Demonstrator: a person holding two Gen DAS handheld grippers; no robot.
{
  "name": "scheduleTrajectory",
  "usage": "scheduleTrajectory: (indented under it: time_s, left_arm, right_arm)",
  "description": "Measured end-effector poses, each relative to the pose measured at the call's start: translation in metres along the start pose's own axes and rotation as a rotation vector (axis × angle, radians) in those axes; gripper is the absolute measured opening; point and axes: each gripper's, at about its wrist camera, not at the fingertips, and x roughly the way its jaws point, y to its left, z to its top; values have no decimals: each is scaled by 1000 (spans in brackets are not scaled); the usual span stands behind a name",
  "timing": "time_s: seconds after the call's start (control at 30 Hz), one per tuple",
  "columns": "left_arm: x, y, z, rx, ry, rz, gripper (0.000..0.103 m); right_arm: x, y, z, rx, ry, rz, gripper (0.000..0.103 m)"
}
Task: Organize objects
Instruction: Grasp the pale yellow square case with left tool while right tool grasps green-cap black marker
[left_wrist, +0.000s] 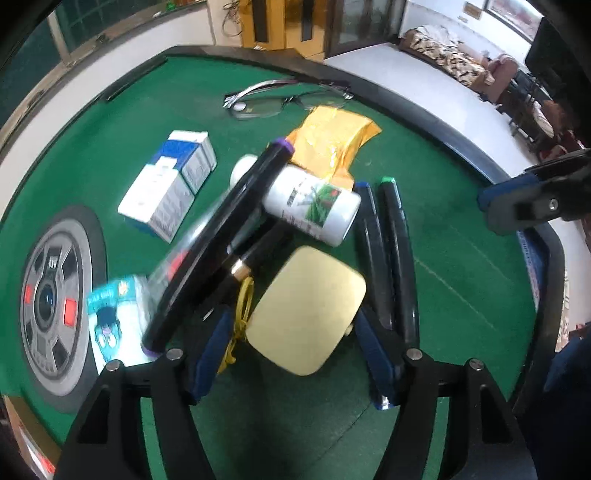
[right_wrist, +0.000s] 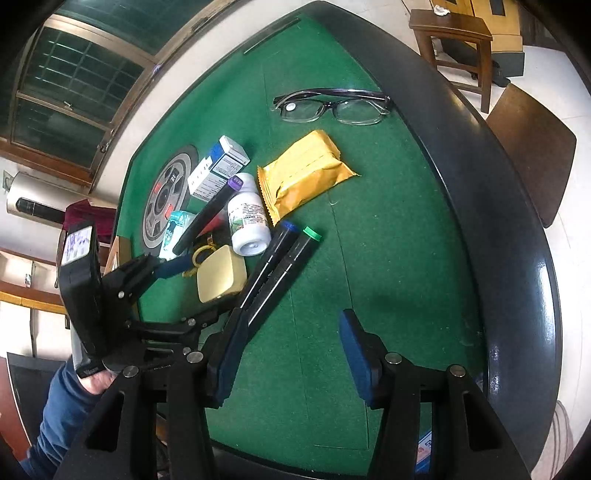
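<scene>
Both grippers spread over the cluttered green table (right_wrist: 388, 229).

Left gripper (left_wrist: 291, 332) straddles the cream case (left_wrist: 306, 310), fingers released; right gripper (right_wrist: 291, 350) gapes empty. Markers (right_wrist: 280, 266) at its 11 o'clock, glasses (right_wrist: 332, 105) at 12.

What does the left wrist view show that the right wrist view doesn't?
Only the left wrist view shows a black pen with a gold band under the purple-capped marker, and a bed in the background.

Only the right wrist view shows the whole left gripper open around the yellow case, the hand holding it, and a wooden stool.

Both show the glasses, gold packet, white bottle, medicine box, and the blue- and green-capped markers on the green table.
</scene>
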Motion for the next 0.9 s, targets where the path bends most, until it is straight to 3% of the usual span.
scheduleTrajectory:
  time_s: [0.03, 0.37, 0.57, 0.6, 0.67, 0.9]
  left_arm:
    - [-1, 0, -3, -4, -6, 2, 61]
    - [-30, -6, -69, -296, -36, -4, 60]
    - [-38, -2, -89, -358, -46, 64, 60]
    - [-39, 0, -92, -362, -45, 70, 60]
    - [-41, 4, -95, -375, -48, 75, 60]
    - [-34, 13, -94, -396, -33, 82, 62]
  right_arm:
    - [1, 1, 1, -4, 3, -3, 57]
    - [35, 36, 7, -86, 44, -131, 57]
    - [63, 58, 4, -194, 67, -282, 39]
    - [63, 62, 4, -216, 62, -309, 29]
    - [65, 66, 1, -269, 68, -361, 25]
    - [50, 41, -5, -243, 83, -369, 17]
